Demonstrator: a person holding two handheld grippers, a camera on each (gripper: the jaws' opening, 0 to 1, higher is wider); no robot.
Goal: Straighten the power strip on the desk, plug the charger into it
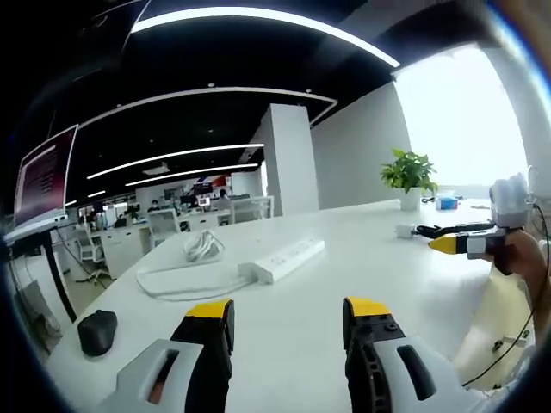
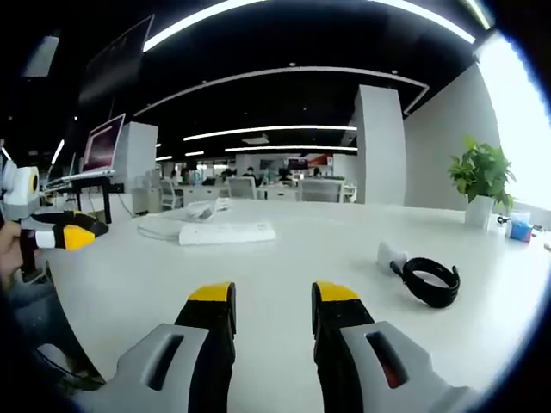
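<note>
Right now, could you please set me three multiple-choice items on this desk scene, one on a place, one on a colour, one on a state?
1. Where does the charger lie?
A. on the white desk, beside its coiled black cable
B. plugged into the power strip
C. in the right claw

2. What colour is the power strip?
A. black
B. white
C. yellow

3. What state is the left claw in?
A. shut on the charger
B. shut on the mouse
C. open and empty

Answers:
1 A: in the right gripper view it rests on the desk next to the coil.
2 B: the strip and its cord are white.
3 C: its jaws stand apart over bare desk.
</note>
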